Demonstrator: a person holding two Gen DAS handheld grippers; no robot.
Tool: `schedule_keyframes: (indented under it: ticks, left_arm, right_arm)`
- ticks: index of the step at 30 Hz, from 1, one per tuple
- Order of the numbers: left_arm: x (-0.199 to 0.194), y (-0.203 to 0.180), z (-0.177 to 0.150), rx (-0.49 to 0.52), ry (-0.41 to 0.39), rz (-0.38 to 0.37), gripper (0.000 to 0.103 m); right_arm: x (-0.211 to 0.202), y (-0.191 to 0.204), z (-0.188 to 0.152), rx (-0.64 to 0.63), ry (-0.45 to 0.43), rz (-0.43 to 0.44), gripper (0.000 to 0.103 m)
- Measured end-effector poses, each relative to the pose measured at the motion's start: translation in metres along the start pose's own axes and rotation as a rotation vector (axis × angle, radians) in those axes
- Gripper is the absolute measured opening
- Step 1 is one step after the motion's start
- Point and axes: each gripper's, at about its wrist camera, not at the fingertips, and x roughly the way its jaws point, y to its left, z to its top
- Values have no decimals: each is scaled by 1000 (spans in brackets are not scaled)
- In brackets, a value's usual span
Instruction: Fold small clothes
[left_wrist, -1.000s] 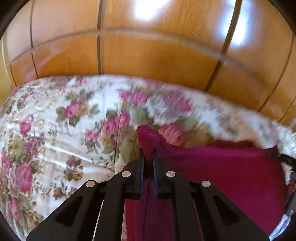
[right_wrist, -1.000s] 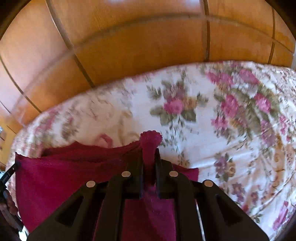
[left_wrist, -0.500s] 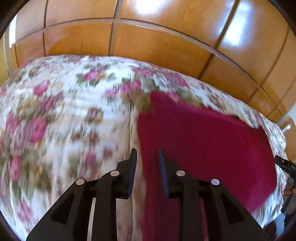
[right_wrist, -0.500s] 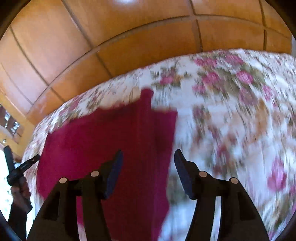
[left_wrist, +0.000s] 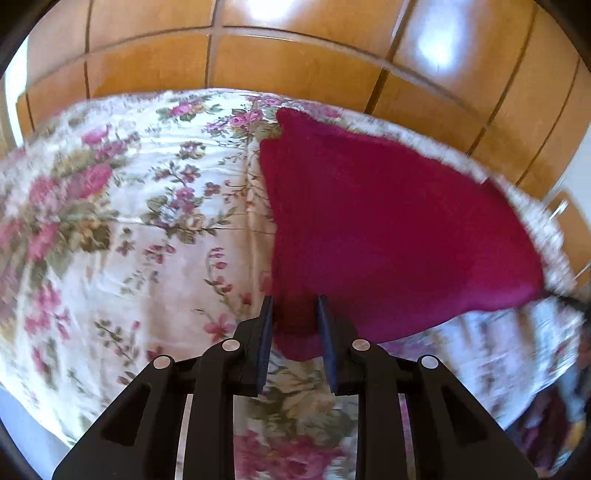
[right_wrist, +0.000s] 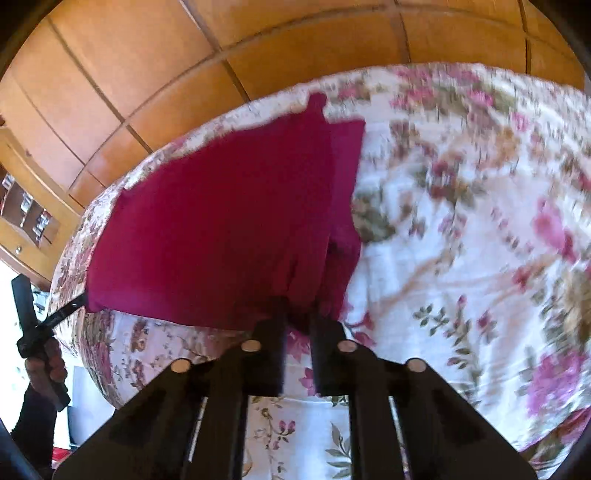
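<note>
Red cloth (left_wrist: 388, 229) lies flat on the floral bedspread (left_wrist: 122, 229), toward the far edge near the wood panels (left_wrist: 295, 62). Looks like one fold is already in: from the right wrist view a second layer shows along the cloth's right side, top layer edge sitting just inside the lower one (right_wrist: 343, 192), so not perfectly aligned. Left gripper (left_wrist: 295, 314) is at the near left corner of the cloth, jaws parted with the corner between them, not pinched yet as far as I can see. Right gripper (right_wrist: 297, 314) is at the near right corner; jaws are close together with cloth bunched right at the tips, but blur makes it unclear whether they actually clamp it, can't tell. In the right view the left gripper's tip touches the cloth's near left corner. Judgement: roughly midway, first fold done, both grippers set at the near edge for a next fold, probably bringing near edge to the far edge. Left to do: grab both corners, fold over, maybe one more fold and flatten. No other clothes visible.
</note>
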Motion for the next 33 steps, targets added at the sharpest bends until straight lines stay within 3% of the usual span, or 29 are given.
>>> schedule_keyframes:
  ticks: [3, 6, 10, 11, 12, 13, 14, 15, 21, 28, 30, 31, 33]
  left_arm:
    - [3, -2, -2, 22, 7, 15, 23]
    - [6, -1, -3, 13, 10, 27, 23]
    - [-8, -6, -6, 39, -8, 79, 23]
    - [-12, -6, -7, 37, -12, 85, 23]
    - [-15, -5, -7, 32, -22, 90, 23]
    - [-24, -5, -7, 21, -50, 96, 23]
    - [-28, -5, -7, 14, -63, 98, 23]
    - [-33, -5, -7, 3, -78, 99, 23]
    - [-44, -13, -1, -7, -122, 147, 23]
    - [-44, -20, 3, -18, -128, 160, 23]
    - [-43, -20, 3, -16, -125, 172, 31]
    - [-43, -20, 3, -20, -131, 176, 44]
    - [-46, -20, 2, -26, -147, 179, 48]
  right_arm:
    - [-16, 0, -1, -44, -14, -34, 6]
    - [10, -14, -12, -23, 61, -98, 6]
    - [15, -15, -17, -11, 51, -116, 7]
    - [14, -12, -16, -26, 50, -129, 11]
    - [10, -7, -15, -49, 48, -159, 29]
    - [5, -5, -13, -58, 42, -176, 39]
    - [-3, -1, -11, -64, 18, -196, 45]
    - [-12, 2, -7, -71, -13, -207, 45]
    - [-22, 53, 18, -148, -111, -126, 55]
    - [38, 145, 21, -290, -69, -14, 57]
    - [57, 162, 17, -324, -43, -1, 57]
    - [65, 167, 13, -342, -32, -10, 57]
    - [85, 172, 4, -381, -11, -58, 60]
